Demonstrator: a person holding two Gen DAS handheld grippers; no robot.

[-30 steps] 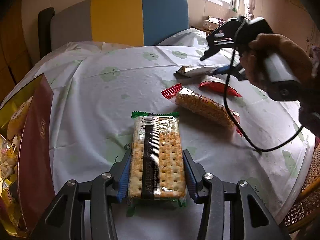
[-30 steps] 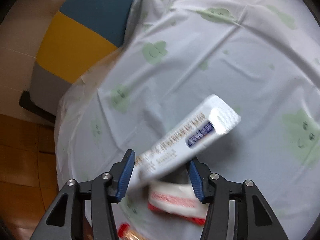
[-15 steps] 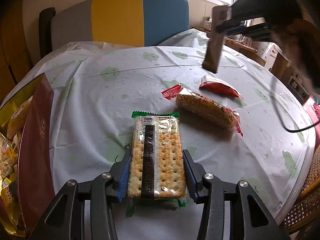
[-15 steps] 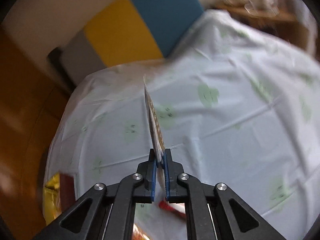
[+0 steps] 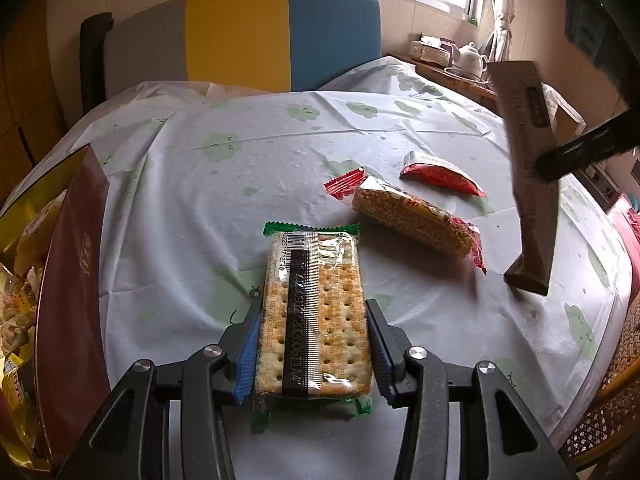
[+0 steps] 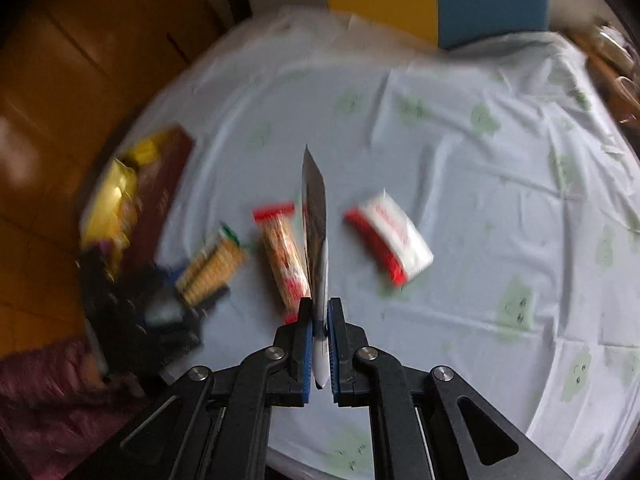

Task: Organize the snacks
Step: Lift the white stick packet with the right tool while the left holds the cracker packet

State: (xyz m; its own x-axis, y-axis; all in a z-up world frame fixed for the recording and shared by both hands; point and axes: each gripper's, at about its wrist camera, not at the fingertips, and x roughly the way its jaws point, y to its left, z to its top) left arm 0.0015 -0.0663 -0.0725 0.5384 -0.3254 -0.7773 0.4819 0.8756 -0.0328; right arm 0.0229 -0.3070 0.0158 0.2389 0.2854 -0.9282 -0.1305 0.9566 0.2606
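Observation:
My left gripper [image 5: 312, 328] straddles a green-edged cracker pack [image 5: 314, 316] lying on the tablecloth; the blue pads stand at its sides, and I cannot tell if they press it. My right gripper [image 6: 319, 328] is shut on a flat silver snack packet [image 6: 314, 216], held edge-on in the air; the packet also shows at the right of the left wrist view [image 5: 528, 176]. A red-ended grain bar [image 5: 416, 220] and a red-and-white packet [image 5: 440, 174] lie on the cloth beyond the crackers. A dark red box [image 5: 68, 292] with several snacks stands at the left.
The round table [image 5: 240, 168] has a white cloth with green prints. A chair with grey, yellow and blue back [image 5: 240, 36] stands behind it. A side table with a teapot [image 5: 470, 54] is at the far right. A wicker chair [image 5: 608, 408] is at the right edge.
My right gripper closed on the silver packet, lifted it off the cloth and swung it up and toward the near right. The left gripper and cracker pack have not moved.

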